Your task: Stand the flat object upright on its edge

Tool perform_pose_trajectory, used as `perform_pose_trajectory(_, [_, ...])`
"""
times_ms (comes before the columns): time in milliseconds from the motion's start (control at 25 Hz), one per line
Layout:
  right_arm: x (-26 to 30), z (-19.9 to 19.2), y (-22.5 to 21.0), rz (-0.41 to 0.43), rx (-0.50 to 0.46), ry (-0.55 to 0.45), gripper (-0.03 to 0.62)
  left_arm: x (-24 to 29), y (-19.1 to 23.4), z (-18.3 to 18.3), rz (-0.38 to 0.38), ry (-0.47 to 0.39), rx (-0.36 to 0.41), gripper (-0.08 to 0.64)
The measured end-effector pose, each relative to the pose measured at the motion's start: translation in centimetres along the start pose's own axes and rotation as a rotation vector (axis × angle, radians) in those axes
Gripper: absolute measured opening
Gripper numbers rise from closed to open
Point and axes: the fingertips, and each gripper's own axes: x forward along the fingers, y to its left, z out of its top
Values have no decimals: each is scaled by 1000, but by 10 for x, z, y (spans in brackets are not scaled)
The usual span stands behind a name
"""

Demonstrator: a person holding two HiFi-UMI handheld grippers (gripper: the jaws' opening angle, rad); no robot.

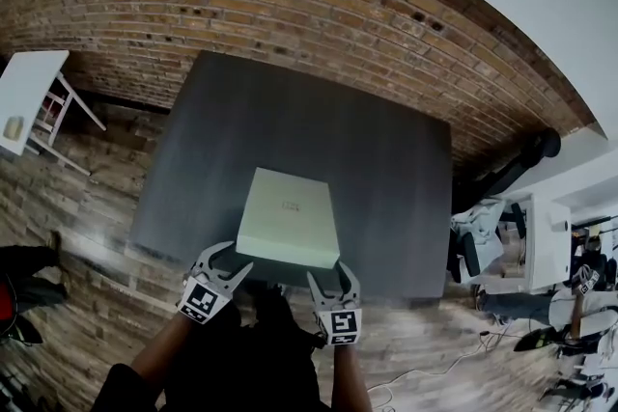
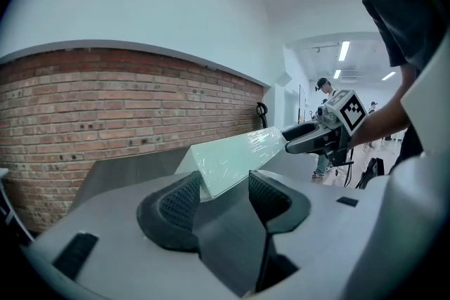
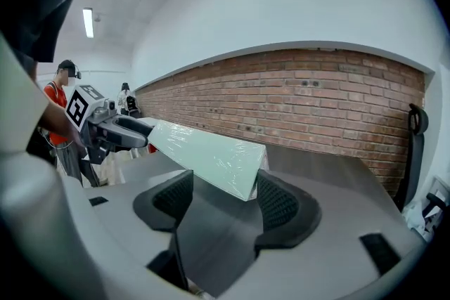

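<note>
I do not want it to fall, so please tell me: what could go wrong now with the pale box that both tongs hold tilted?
1. The pale box is wrapped in glossy film. Only its near corners sit in the left tongs and the right tongs, whose jaws stand apart, so it may slip out.
2. It sits close to the near edge of the dark table, so a slip could send it to the floor.

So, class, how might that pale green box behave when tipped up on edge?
Probably stiff: the box looks straight with jaws at just two corners. Its shiny wrap may slip against them. Thin, so apt to topple.
</note>
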Motion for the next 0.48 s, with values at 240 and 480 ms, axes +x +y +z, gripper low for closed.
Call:
perform_pose_trajectory(240, [-4,28,-8,-7,-14,-51,273,3,10,29,32,-48,28,213])
perform_pose_trajectory(480, [-3,43,-20,-27,-48,-70,273,10,19,48,50,-63,58,213])
